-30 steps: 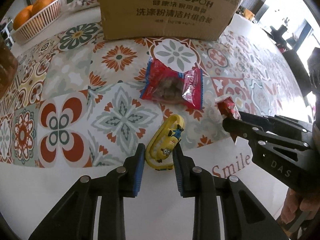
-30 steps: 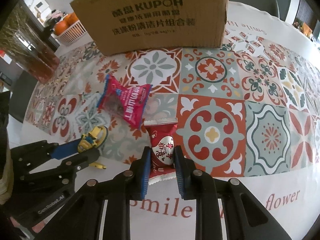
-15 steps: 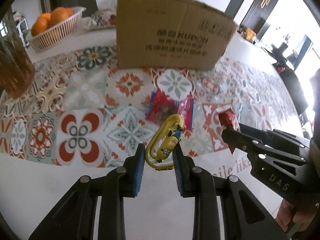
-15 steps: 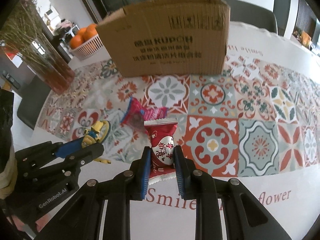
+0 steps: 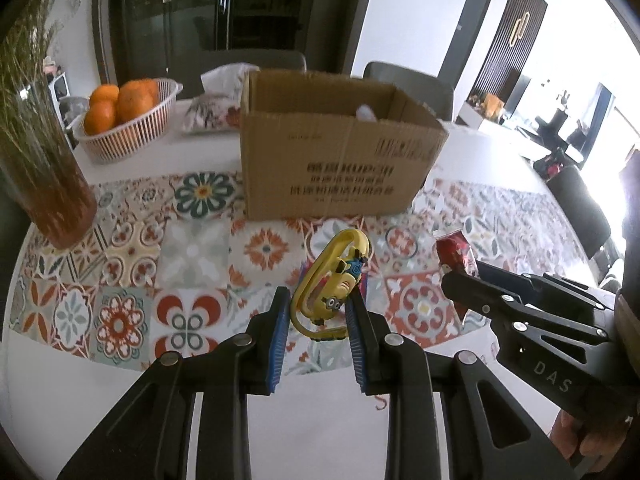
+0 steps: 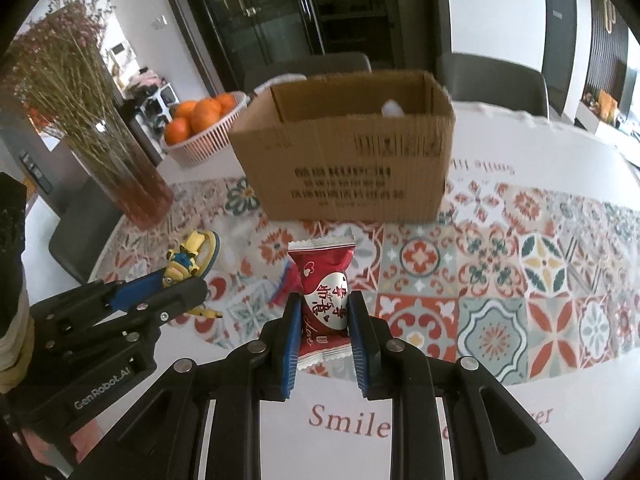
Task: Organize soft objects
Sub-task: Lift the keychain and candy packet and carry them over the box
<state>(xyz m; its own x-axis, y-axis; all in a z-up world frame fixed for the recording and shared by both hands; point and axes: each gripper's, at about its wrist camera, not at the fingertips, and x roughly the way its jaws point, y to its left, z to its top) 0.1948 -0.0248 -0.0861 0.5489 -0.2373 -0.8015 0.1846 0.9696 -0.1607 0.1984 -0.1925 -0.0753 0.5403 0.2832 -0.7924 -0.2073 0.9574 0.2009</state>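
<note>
Above desk [image 5: 100, 400], before open cardboard box [image 5: 340, 168], we hold both: left gripper [image 5: 316, 332] fingers pinch soft yellow minion toy [image 5: 340, 288], right gripper [image 6: 324, 332] squeezes red snack packet [image 6: 324, 292]. We judge both light, squashy; packet film slippery, mid-body grip safest.

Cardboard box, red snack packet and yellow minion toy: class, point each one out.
cardboard box [image 6: 352, 168], right wrist view, printed front wall.
red snack packet [image 6: 324, 280], right wrist view, front face.
yellow minion toy [image 5: 340, 288], left wrist view, figure's body.
</note>
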